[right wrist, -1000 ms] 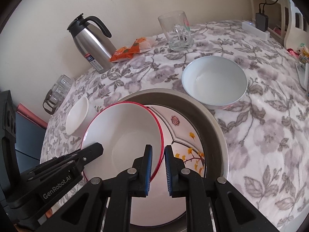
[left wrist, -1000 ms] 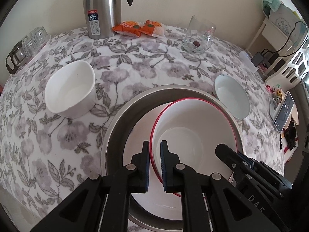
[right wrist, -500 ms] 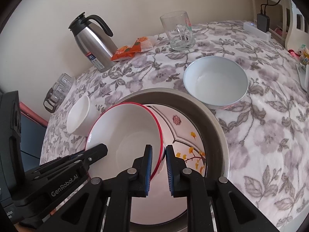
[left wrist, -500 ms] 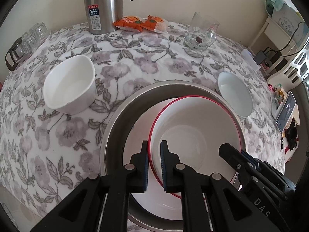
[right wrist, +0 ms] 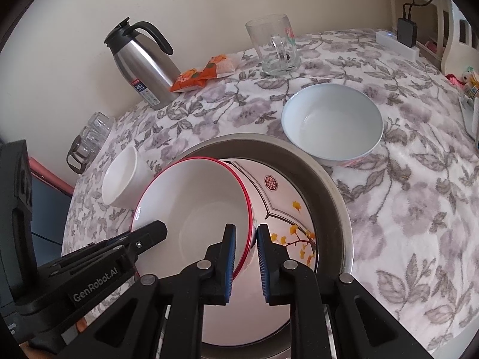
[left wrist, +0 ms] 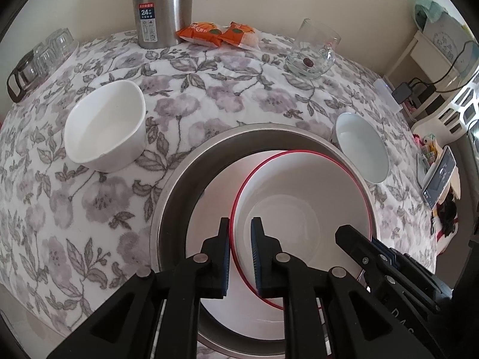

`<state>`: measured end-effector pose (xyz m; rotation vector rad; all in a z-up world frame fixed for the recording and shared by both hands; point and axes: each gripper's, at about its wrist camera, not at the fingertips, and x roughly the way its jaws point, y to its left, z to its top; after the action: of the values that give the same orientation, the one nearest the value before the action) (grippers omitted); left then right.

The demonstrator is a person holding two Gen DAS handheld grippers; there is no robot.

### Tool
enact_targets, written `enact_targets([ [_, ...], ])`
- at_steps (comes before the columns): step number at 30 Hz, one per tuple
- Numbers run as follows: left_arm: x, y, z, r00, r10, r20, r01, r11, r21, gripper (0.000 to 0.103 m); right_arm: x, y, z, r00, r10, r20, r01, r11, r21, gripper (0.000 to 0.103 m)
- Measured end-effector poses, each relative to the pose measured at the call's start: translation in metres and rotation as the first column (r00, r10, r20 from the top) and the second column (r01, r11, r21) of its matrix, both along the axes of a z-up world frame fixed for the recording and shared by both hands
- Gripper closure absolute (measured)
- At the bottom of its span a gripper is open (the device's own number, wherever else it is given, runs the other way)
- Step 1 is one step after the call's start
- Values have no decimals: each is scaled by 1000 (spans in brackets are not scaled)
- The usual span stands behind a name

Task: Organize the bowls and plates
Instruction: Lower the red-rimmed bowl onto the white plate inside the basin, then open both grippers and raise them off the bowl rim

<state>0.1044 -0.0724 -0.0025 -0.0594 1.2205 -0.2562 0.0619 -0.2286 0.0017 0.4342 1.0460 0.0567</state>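
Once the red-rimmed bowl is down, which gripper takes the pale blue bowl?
Right. The pale blue bowl sits just ahead of the right gripper; from the left gripper it lies across the steel basin.

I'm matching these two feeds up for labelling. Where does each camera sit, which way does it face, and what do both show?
Left wrist: on the left gripper, looking along its fingers at the red-rimmed bowl in the steel basin; right gripper intrudes.
Right wrist: on the right gripper, same bowl; left gripper intrudes.
Shared: bowl, basin, thermos.
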Motion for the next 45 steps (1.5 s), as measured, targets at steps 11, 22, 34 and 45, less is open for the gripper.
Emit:
enact_targets([
  [11, 3, 19, 9, 996, 93, 5, -93, 994, -53, 66, 1, -1, -1, 999, -17, -28, 16, 999, -28, 75],
  [22, 5, 32, 20, 987, 156, 32, -155, 987, -40, 48, -2, -2, 13, 999, -33, 29, 36, 996, -85, 46],
  [34, 9, 58, 17, 955, 292, 54, -294, 956, 28, 19, 0, -7, 13, 997, -54, 49, 59, 993, -104, 30],
  [45, 16, 88, 21, 937, 336, 96, -343, 937, 68, 9, -1, -1, 24, 993, -48, 112, 63, 989, -133, 0],
])
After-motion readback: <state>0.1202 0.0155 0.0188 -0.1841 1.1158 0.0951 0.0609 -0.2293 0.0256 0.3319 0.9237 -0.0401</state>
